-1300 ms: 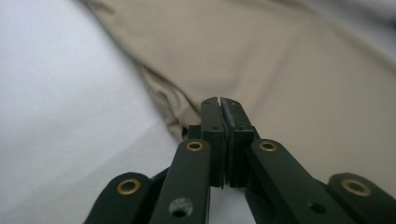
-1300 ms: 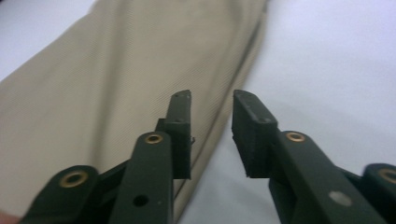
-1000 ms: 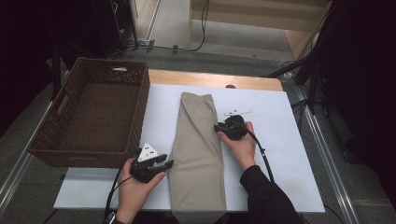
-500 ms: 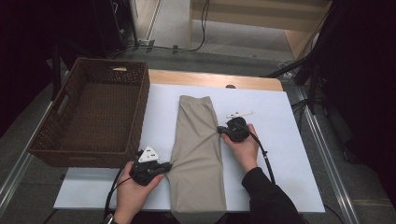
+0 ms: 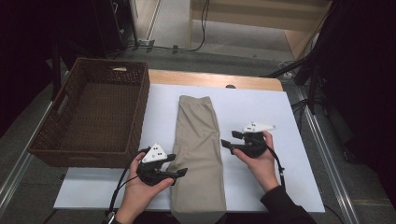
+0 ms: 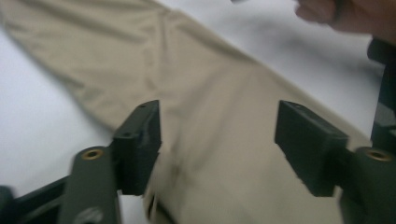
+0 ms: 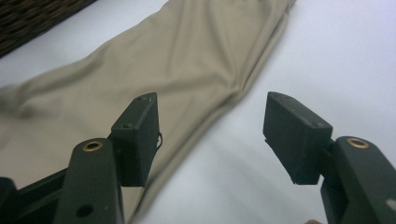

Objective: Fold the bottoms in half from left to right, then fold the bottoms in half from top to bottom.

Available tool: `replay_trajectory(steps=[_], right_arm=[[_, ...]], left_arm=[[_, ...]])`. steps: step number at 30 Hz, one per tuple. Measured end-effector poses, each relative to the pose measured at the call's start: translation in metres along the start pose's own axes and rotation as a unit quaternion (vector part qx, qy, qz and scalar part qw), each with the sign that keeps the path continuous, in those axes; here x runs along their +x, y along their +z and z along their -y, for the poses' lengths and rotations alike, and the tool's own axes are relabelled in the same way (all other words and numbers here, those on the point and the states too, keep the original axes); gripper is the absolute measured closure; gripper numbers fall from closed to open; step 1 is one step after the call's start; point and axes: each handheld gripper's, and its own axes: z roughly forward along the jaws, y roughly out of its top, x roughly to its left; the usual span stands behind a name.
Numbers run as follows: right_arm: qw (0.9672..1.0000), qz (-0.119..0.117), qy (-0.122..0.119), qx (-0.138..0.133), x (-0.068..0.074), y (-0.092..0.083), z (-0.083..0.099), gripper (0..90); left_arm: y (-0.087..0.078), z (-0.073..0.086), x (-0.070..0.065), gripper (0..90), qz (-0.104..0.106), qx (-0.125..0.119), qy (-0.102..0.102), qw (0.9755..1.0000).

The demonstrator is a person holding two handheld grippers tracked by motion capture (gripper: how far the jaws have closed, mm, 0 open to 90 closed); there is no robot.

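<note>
Basket [image 5: 93, 116], brown wicker, one item, at the left of the high view: we see its woven floor bare, with a pale handle slot in the far wall. It stands partly on the white sheet [image 5: 289, 116], its right wall just beside the cloth.

Cloth [image 5: 198, 154], beige, folded into a long narrow strip: we log it at the centre of the high view, lying flat on the white sheet and running from mid frame down to the lower edge. In the left gripper view it crosses the frame [image 6: 210, 121] from upper left to lower right; in the right gripper view it lies across the upper left [image 7: 154, 70], the basket's dark weave [image 7: 32, 18] just past it in the top left corner.

Left gripper [image 5: 180, 172], lower centre-left of the high view: we find its jaws apart, having just been opening, nothing pinched. They hang over the cloth's left edge; whether they touch it we cannot tell.

Right gripper [image 5: 226, 143], right of centre in the high view: jaws apart, likewise just opened, empty. We place them just off the cloth's right edge, one black pad [image 7: 137, 135] over the fabric, the other over bare white sheet.
</note>
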Motion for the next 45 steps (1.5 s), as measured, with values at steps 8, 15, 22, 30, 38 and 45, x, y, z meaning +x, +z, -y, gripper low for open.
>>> replay_trajectory(steps=[8, 15, 22, 30, 38, 45], right_arm=[[0.9997, 0.012, 0.001, -0.020, 0.005, -0.054, 0.050, 13.3], [0.9995, 0.019, 0.012, -0.023, 0.005, -0.075, 0.078, 7.9], [0.9994, 0.017, 0.020, -0.022, 0.001, -0.079, 0.087, 0.0], [0.9997, 0.022, 0.007, -0.011, 0.004, -0.070, 0.090, 0.0], [0.9998, 0.018, 0.005, -0.009, 0.003, -0.066, 0.093, 0.0], [0.9998, 0.014, 0.006, -0.012, 0.003, -0.067, 0.092, 0.0]], left_arm=[[0.011, -0.030, 0.017, 7.4, 0.019, -0.023, -0.002, 0.9995], [0.026, -0.059, 0.038, 1.8, 0.017, -0.027, 0.001, 0.9995], [0.043, -0.079, 0.064, 0.0, 0.011, -0.021, -0.006, 0.9997], [0.063, -0.094, 0.091, 0.0, -0.006, -0.010, -0.009, 0.9999], [0.086, -0.104, 0.116, 0.0, -0.004, -0.011, -0.037, 0.9993], [0.107, -0.110, 0.140, 0.1, -0.029, 0.015, -0.055, 0.9980]])
